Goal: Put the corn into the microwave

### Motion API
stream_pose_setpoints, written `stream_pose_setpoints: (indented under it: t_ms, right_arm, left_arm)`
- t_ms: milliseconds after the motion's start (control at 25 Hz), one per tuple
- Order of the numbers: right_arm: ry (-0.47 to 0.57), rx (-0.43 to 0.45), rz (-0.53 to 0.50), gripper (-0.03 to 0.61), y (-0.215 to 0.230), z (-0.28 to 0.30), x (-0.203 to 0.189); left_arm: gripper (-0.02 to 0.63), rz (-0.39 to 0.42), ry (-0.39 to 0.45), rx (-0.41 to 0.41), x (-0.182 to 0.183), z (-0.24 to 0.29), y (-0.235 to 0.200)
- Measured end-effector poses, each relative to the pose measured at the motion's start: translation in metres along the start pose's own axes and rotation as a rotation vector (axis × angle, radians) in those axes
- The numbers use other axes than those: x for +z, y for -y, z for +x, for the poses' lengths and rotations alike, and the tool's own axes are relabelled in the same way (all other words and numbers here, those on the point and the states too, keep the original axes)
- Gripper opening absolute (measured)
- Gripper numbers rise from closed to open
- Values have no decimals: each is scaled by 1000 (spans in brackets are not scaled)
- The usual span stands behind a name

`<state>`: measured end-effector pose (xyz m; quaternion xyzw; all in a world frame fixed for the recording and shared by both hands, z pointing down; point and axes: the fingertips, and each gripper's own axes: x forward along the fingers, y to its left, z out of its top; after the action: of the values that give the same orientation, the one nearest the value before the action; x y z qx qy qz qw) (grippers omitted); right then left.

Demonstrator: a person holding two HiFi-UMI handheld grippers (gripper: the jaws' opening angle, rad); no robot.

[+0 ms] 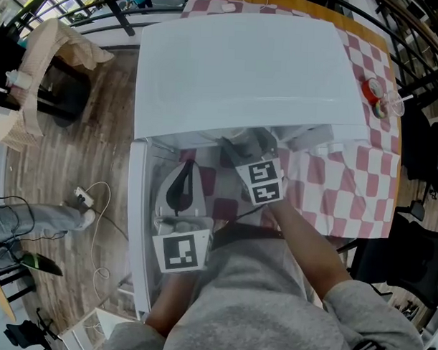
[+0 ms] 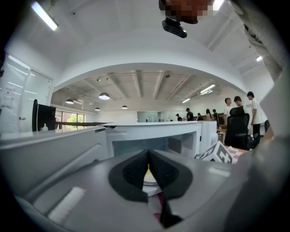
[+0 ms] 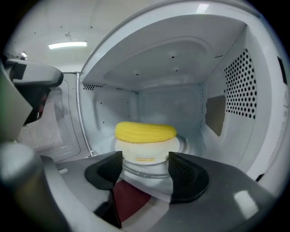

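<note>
Right tongs (image 3: pixel 145 158), released, face the corn (image 3: pixel 146 131) resting on its dish (image 3: pixel 131 149) inside the microwave (image 3: pixel 172 104), left tongs (image 2: pixel 148 156) clenched; we should withdraw level, clear of the dish.

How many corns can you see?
1. The corn lies on top of a white dish inside the microwave. No other one shows, though some spots are hidden.

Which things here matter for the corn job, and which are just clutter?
Job: corn, lying on the white dish; microwave, door open; right gripper, open; left gripper, shut.
Lying about: checkered tablecloth; small red thing on it; floor cable; beige bag.
</note>
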<state>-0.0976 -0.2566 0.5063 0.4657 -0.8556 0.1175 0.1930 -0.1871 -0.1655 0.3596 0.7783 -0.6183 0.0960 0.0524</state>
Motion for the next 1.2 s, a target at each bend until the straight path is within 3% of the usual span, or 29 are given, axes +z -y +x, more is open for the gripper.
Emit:
stream_pose_setpoints:
  t_ms: [120,200,360,440,760,1200]
  right_arm:
    - [49,18,-10,193,5,-15,4]
    - [99,51,-24,165,4,-32,13]
    - [221,121,-82,34,1,-77,38]
    - [256,136,-78,0,5,-102,48]
    - [330,126,103,0,34,-177,71]
    - [356,114,126,0,68,-265,57]
  left_arm:
    - [11,-6,14,7,1,-2,-2]
    - [11,-15,22,6,1,-5,-2]
    - [9,-28,34,-7,3,-7,2]
    - [11,-37,35,-20,3,-8,7]
    - [11,-19,57,-60,6,-12,35]
    - [11,30,82,-51,22,-55,104]
